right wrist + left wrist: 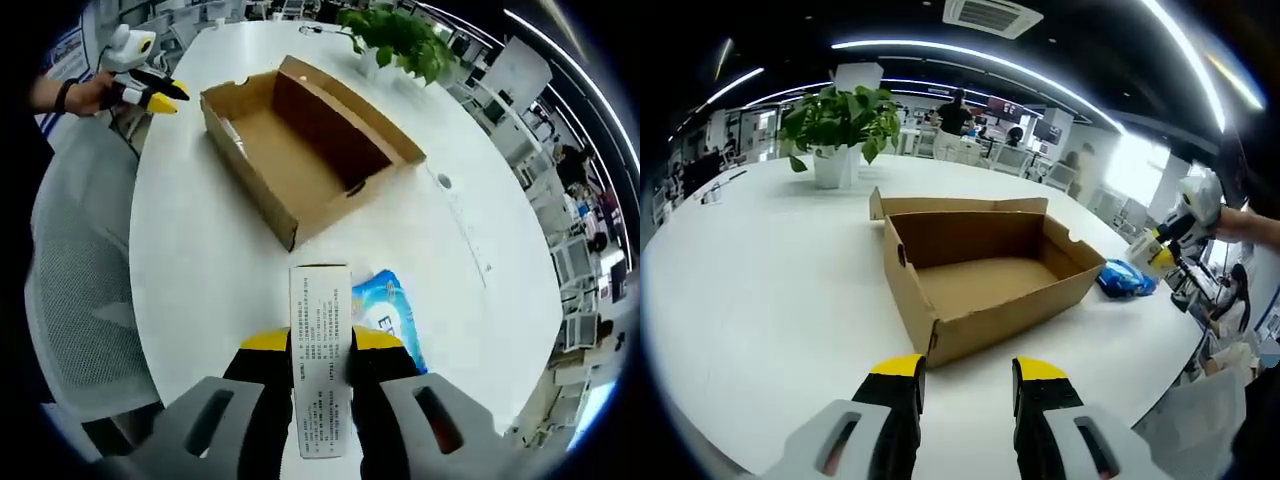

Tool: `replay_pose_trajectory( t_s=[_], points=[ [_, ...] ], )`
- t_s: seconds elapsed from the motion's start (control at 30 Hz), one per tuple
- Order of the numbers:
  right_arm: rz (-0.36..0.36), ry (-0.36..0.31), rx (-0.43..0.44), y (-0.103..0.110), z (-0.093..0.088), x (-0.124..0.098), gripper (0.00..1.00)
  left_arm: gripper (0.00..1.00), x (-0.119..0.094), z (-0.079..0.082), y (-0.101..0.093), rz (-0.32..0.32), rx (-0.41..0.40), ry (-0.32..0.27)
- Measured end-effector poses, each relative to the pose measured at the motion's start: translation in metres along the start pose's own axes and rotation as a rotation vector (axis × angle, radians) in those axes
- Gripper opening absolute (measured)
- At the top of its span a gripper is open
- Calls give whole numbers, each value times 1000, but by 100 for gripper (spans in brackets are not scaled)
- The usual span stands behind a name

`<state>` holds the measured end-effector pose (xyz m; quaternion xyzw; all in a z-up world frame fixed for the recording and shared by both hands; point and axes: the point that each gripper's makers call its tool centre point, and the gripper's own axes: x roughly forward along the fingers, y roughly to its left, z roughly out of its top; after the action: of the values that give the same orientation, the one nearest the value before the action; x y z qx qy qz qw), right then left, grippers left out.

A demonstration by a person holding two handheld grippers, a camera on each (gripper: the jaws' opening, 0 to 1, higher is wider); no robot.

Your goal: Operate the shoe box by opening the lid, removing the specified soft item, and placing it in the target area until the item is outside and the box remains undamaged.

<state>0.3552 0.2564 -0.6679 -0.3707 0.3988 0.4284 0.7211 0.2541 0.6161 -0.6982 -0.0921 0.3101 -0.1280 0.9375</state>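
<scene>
The brown cardboard shoe box [980,275] stands open and empty in the middle of the white table [760,290], its lid folded back behind it. A soft blue packet [1127,278] lies on the table just right of the box. My left gripper [970,372] hovers in front of the box, open, with nothing between its jaws. In the right gripper view, my right gripper [320,345] is shut on a white printed strip [320,330], just above the blue packet [392,315]. The box [290,150] lies beyond it. Whether the strip is joined to the packet is unclear.
A potted green plant [840,125] stands behind the box. A grey mesh chair [80,270] sits at the table's edge. A hand holds the left gripper [140,85] past the box, and the right gripper [1175,235] comes in from the right. People and desks fill the background.
</scene>
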Motion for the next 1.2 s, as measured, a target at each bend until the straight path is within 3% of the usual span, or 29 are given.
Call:
replay_pose_trajectory(
  t_s=[0.27,0.53,0.87,1.2],
  points=[
    [-32,36,130,-5,-51,-11,19,35,0,-1,0,5,8,7],
    [-38,62,183,-5,-80,-11,19,35,-2,-1,1,20,15,6],
    [-54,59,212,-23,-88,-15,19,35,-4,-1,3,44,13,10],
    [-79,62,200,-58,-87,-21,19,35,-3,-3,6,55,19,23]
  ],
)
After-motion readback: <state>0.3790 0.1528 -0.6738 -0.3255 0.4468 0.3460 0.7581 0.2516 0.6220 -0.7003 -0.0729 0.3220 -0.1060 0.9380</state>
